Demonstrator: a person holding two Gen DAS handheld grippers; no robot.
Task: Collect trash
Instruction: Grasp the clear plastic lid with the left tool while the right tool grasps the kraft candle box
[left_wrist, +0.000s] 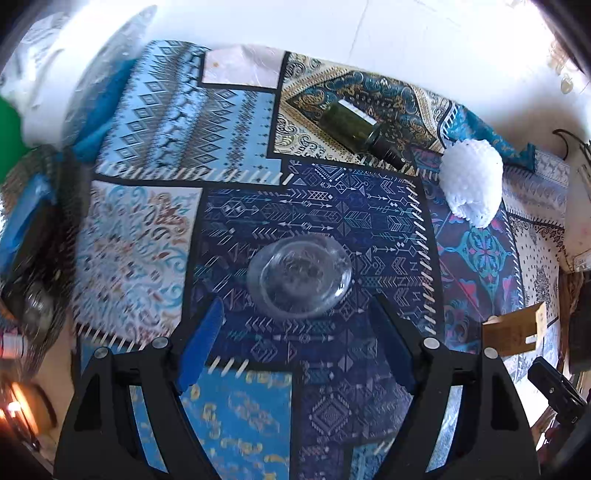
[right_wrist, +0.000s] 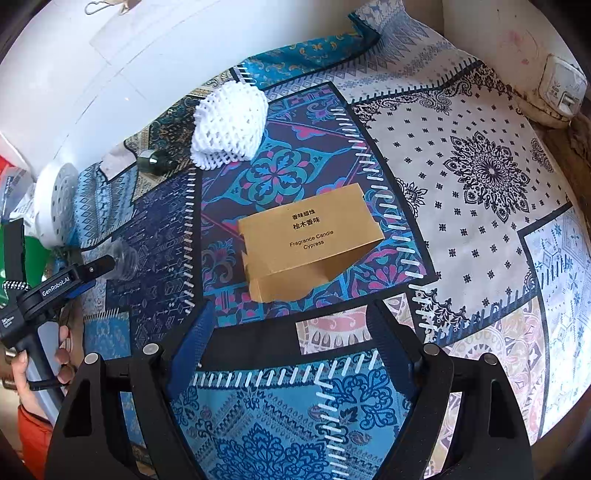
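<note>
A worktop (right_wrist: 480, 122) with a bright patchwork cloth (left_wrist: 155, 122) has bits of trash lying on it. A person holds a set of tongs in each hand, and both point down at the cloth.

The left tongs (left_wrist: 299, 325) are open wide and hold nothing. Just ahead of their blue tips sits a clear plastic cup (left_wrist: 299, 277), standing on the dark blue patch. The cup sits in line with the gap but past the tips, so nothing touches it yet. I think the tongs are open like this so the round cup can slip between them.

The right tongs (right_wrist: 291, 321) are open wide too, and empty. Right in front of them lies a brown candle box (right_wrist: 310, 240) on its side. One end flap hangs open toward the tongs. The box is thin card, so a hard squeeze might crush it.

Farther back lies a white foam net (right_wrist: 229, 125), the kind that wraps fruit. Near it is a dark green bottle (left_wrist: 354, 125), tipped over on its side. They lie well apart from each other and from the cup and box, so each one can be picked up alone.

From the right side you can see the person's hand (right_wrist: 48, 365) wrapped around the handle of the left tongs, with its tip near the cup.

No trash has been picked up yet. I cannot pick out a bin for sure in these views.
</note>
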